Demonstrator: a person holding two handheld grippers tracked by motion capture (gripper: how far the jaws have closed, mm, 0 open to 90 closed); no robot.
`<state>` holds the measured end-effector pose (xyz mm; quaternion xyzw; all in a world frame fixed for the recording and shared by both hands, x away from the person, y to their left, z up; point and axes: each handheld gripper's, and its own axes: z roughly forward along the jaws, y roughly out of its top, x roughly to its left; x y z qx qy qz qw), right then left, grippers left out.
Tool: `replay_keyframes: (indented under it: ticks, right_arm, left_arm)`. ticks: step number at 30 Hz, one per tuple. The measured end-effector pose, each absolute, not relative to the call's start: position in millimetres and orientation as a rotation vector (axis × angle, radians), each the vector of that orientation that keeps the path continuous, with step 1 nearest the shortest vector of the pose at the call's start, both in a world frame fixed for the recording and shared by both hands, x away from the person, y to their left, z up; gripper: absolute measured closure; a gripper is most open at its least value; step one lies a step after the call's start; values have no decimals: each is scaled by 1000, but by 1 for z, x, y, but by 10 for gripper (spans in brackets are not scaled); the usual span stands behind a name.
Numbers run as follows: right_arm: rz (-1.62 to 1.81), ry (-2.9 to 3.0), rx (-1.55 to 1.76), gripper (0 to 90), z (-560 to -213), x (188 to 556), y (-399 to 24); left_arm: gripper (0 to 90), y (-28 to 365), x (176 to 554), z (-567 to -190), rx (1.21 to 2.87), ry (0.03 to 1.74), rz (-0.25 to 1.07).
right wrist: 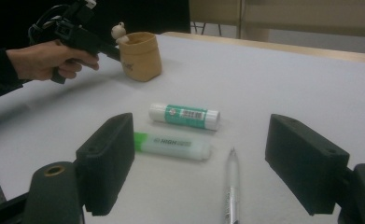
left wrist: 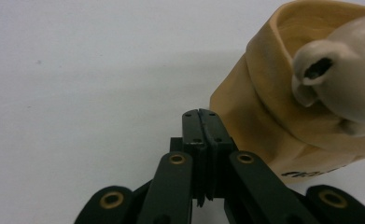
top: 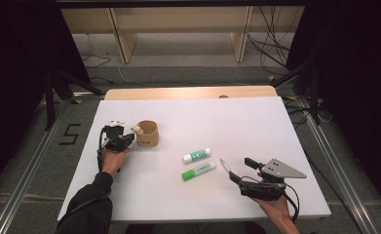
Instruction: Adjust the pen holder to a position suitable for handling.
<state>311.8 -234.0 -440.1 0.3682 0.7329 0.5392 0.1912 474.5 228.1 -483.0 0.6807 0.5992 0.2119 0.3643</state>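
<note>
A tan fabric cup (top: 147, 133) stands at the left of the white table, with a small white figure (top: 136, 129) leaning on its rim. My left gripper (top: 129, 139) is shut just beside the cup's left wall; in the left gripper view its jaws (left wrist: 202, 116) press together with nothing between them, the cup (left wrist: 264, 116) and the figure (left wrist: 343, 74) close on the right. My right gripper (top: 240, 169) is open near the front. In its own view the jaws (right wrist: 201, 149) stand wide, framing a green highlighter (right wrist: 173, 145), a glue stick (right wrist: 184, 115) and a clear pen (right wrist: 231, 186).
The glue stick (top: 197, 155), highlighter (top: 198, 171) and pen (top: 225, 165) lie together at mid-front of the white table top (top: 217, 117). A wooden edge (top: 188, 92) runs along the back. Shelving and cables sit on the floor beyond.
</note>
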Motion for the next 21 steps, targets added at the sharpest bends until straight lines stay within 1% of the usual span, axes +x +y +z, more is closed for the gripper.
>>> replay_keyframes:
  ticks: [9, 21]
  right_arm:
    - [1514, 2059, 1037, 249, -440, 312, -234]
    - [1512, 2063, 1031, 249, -441, 312, -233]
  left_arm:
    - [892, 224, 478, -483, 1765, 1541, 531]
    - [894, 220, 479, -483, 1770, 1562, 556]
